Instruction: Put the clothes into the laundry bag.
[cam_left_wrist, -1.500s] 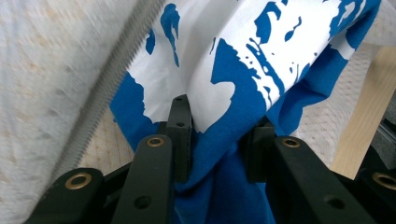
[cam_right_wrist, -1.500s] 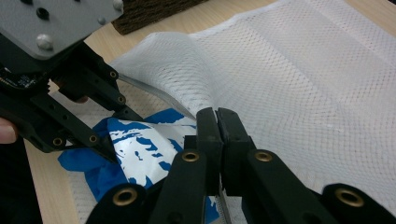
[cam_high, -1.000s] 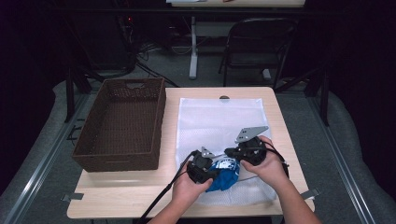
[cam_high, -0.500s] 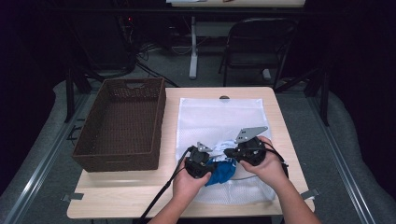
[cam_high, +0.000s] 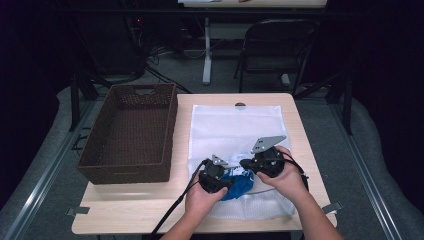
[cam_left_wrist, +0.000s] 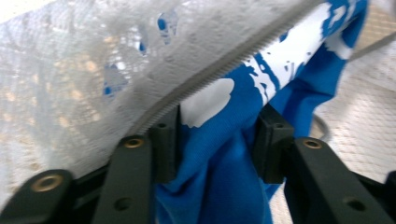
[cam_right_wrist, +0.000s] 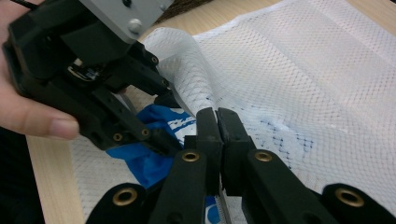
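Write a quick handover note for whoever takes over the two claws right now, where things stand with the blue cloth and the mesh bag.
Left claw: shut on the blue cloth, at the bag's zipper edge.
Right claw: shut on the edge of the mesh bag, lifting it.
Bag lies flat on the table, brown basket to its left.
Done: part of the cloth looks under the mesh.
Left: probably push the rest in.

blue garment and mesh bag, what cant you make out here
- Blue garment: its kind and full print; the white mesh bag and the left gripper cover most of it in the left gripper view.
- Right gripper: what its shut jaws pinch; they hide it.
- Basket: its near inside wall, hidden by its rim in the high view.
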